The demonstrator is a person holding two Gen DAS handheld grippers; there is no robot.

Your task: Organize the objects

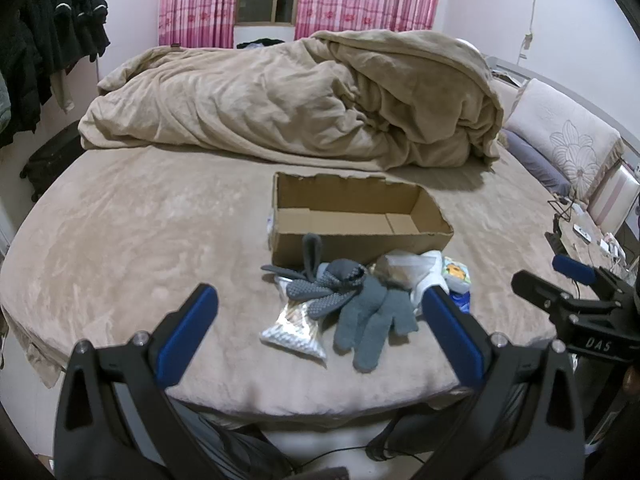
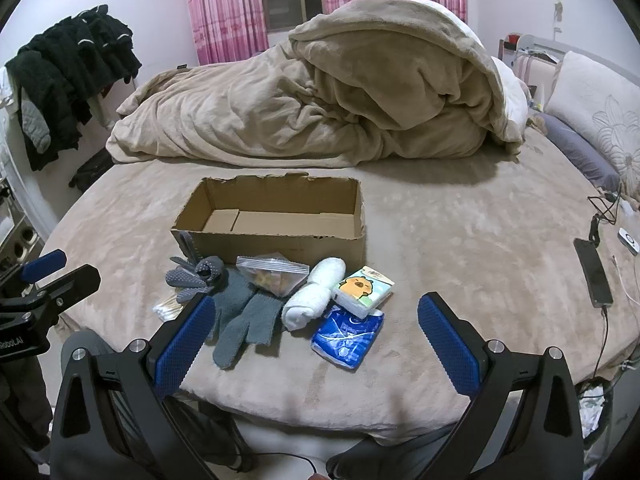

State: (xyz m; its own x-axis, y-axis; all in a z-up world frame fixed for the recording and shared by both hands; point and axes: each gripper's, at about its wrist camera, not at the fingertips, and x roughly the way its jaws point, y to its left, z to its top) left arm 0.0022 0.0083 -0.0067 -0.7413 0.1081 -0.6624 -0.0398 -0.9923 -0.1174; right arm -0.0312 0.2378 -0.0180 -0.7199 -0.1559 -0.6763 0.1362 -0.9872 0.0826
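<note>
An open, empty cardboard box (image 1: 362, 236) (image 2: 280, 240) sits on the bed. In front of it lies a row of items: a bag of cotton swabs (image 1: 294, 328) (image 2: 168, 308), grey dotted gloves (image 1: 320, 284) (image 2: 196, 276), a grey fuzzy glove (image 1: 372, 320) (image 2: 244, 320), a zip bag of snacks (image 2: 274, 274), a rolled white towel (image 2: 314, 298), a tissue pack with a cartoon animal (image 2: 362, 290) and a blue tissue pack (image 2: 348, 336). My left gripper (image 1: 320, 312) is open, near the gloves. My right gripper (image 2: 316, 320) is open, near the tissue packs.
A bunched beige duvet (image 1: 300, 96) (image 2: 320, 100) lies behind the box. Pillows (image 2: 592, 104) are at the right. A phone on a cable (image 2: 594, 276) and a small remote (image 2: 628, 240) lie at the bed's right edge. Black clothes (image 2: 64, 76) hang at the left.
</note>
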